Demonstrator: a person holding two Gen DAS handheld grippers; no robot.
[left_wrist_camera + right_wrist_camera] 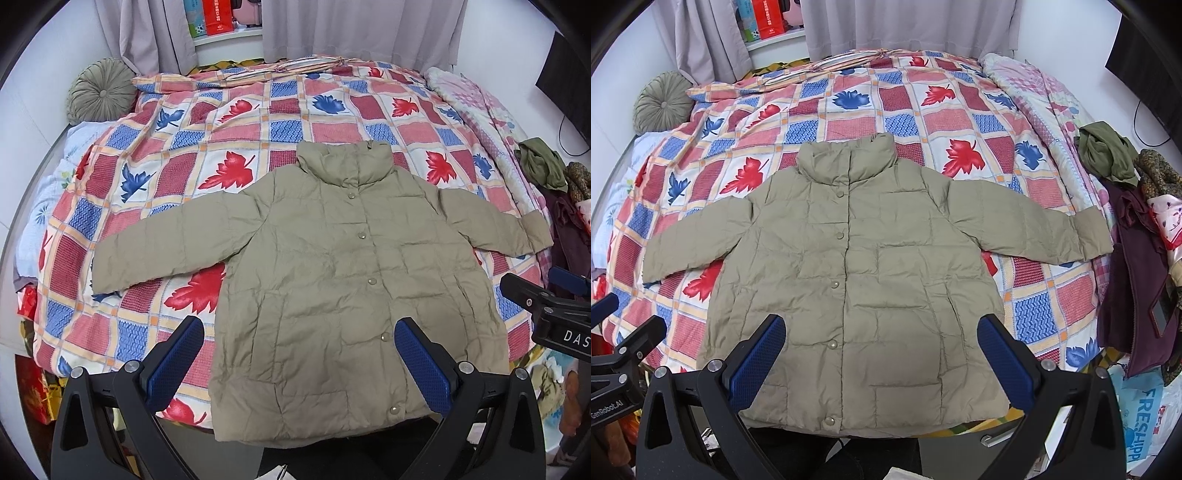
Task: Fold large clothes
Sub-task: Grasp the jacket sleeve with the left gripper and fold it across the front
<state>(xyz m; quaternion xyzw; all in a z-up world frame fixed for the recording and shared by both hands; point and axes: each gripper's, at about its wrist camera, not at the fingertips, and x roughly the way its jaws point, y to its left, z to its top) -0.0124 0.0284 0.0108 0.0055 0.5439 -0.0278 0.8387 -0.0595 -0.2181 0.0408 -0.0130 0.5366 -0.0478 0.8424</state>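
Khaki jacket (343,280) spread flat on leaf-patterned quilt (236,122), sleeves out

My right gripper (554,310) is cut off by the left view's edge; its fingertips stay hidden.

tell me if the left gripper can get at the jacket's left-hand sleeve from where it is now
Probably yes. The left gripper is open above the jacket hem, and the sleeve lies flat on the bedspread with nothing on it or in between.
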